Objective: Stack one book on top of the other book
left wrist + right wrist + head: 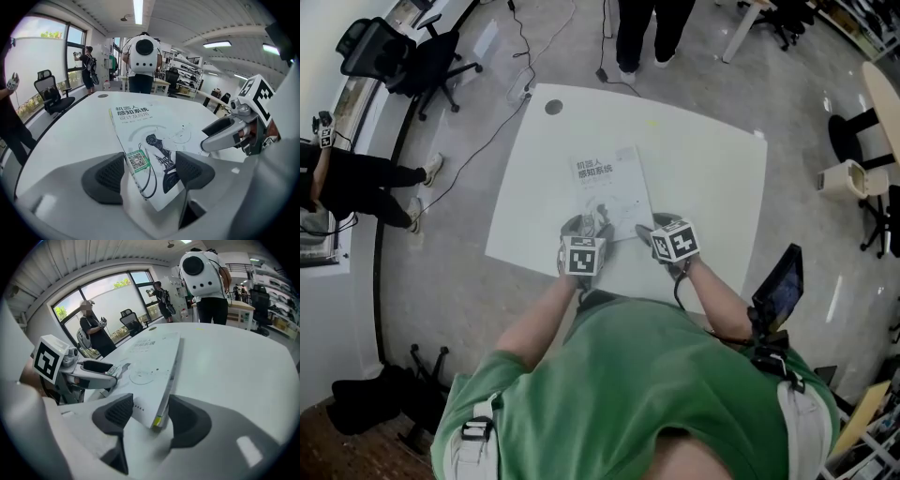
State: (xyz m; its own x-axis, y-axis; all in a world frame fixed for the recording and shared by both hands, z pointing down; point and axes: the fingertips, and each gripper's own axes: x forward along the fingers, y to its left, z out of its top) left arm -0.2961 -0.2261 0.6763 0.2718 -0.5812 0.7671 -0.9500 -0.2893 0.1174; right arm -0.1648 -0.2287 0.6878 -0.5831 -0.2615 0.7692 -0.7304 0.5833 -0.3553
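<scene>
White tabletop (712, 169) fills the foreground. At its near edge the left gripper (149, 174) and right gripper (149, 414) each straddle a near corner of the book (609, 183), jaws spread wide, not clamping. The book lies flat; beyond the far edge stands a person (642, 33).

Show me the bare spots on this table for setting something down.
Bare tabletop lies right of the book up to the right edge, left of it to the left edge, and beyond it toward the round hole. The near edge is crowded: the left claw and right claw straddle the book's near corners.
</scene>
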